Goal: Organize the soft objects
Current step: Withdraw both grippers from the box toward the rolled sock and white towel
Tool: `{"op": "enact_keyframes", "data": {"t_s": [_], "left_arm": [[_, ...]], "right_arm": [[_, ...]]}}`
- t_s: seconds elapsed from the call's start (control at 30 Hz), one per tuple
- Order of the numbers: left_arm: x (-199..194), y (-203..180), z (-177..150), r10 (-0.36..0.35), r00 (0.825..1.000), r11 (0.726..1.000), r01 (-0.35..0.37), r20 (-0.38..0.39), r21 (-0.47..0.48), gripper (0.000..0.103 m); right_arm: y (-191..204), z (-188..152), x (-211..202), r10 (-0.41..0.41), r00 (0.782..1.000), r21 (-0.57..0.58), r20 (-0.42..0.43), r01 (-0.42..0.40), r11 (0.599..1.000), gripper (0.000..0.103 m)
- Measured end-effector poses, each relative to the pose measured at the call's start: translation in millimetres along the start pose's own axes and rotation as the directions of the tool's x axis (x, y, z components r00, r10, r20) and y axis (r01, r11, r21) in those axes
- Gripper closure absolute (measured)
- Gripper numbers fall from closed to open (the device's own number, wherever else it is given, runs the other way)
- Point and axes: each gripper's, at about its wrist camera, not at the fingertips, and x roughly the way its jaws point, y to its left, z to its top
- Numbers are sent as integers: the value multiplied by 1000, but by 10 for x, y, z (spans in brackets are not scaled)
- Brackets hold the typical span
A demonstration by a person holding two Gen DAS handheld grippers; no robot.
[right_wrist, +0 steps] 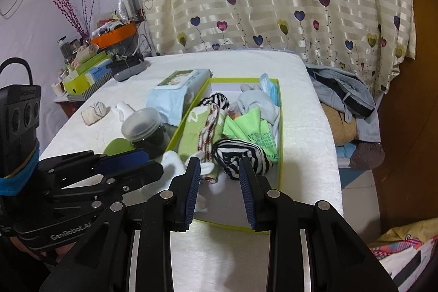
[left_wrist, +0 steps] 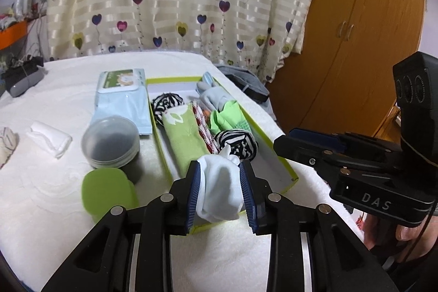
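A rolled white sock (left_wrist: 221, 188) sits between the pads of my left gripper (left_wrist: 219, 164) and touches both, just over the near end of the lime-edged box (left_wrist: 284, 171). Inside the box lie a zebra-striped sock ball (left_wrist: 238, 144), a green patterned cloth (left_wrist: 186, 136), a second zebra ball and grey and green pieces. My right gripper (right_wrist: 219, 163) hangs open over the same near end of the box (right_wrist: 279, 155), with nothing between its pads. Seen from that side, the left gripper (right_wrist: 153, 162) reaches in from the left with the white sock (right_wrist: 173, 163) at its tips.
Left of the box on the white-covered table stand a wipes pack (left_wrist: 120, 97), a clear jar (left_wrist: 112, 141) and a green pad (left_wrist: 106, 190). A white sock roll (left_wrist: 52, 141) and a beige one (left_wrist: 6, 144) lie further left. Clothes (right_wrist: 339, 95) are piled beyond the right edge.
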Motion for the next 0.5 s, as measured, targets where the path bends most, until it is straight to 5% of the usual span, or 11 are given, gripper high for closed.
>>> {"op": "enact_keyframes", "data": {"t_s": [0.03, 0.1, 0.13, 0.5], "left_arm": [[-45, -3, 0, 0, 1000, 1000, 0, 10, -1, 72], [-115, 1, -5, -1, 1000, 1000, 2, 27, -5, 67], [-142, 12, -6, -2, 1000, 1000, 2, 31, -9, 67], [-498, 276, -52, 51, 995, 996, -44, 91, -73, 67]], "right_arm": [[14, 6, -25, 2, 1000, -1, 9, -2, 1000, 72], [43, 17, -74, 5, 1000, -2, 25, -5, 1000, 51], [55, 22, -97, 6, 999, -2, 34, -6, 1000, 49], [228, 61, -215, 32, 997, -18, 63, -31, 999, 48]]}}
